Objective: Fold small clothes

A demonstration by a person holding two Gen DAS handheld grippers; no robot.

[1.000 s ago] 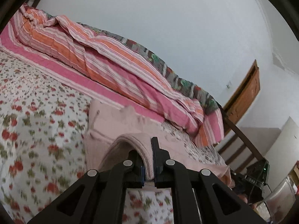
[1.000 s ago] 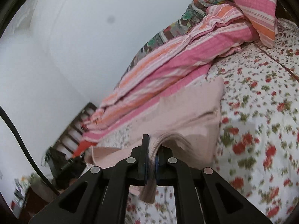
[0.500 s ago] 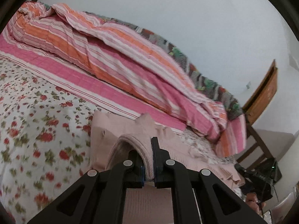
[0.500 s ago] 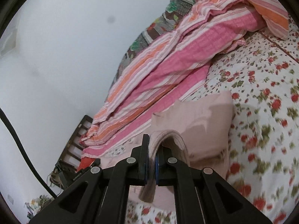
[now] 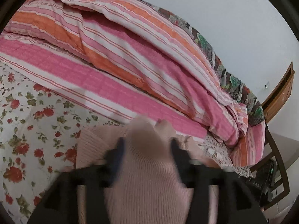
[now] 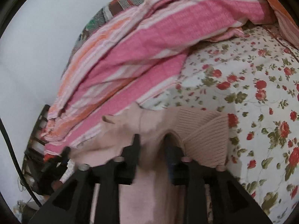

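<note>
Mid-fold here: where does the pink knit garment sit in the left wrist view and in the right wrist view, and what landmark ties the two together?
Left wrist: pink knit garment at bottom centre, between the fingers of the open left gripper.
Right wrist: it lies bottom centre, draped over the open right gripper.
Shared landmark: the pink-and-orange striped blanket, bunched behind the garment on the floral sheet.

Both tools, left tool [image 5: 147, 145] and right tool [image 6: 152, 144], are matte black with silver screws and seemingly blue-lined fingers.
</note>
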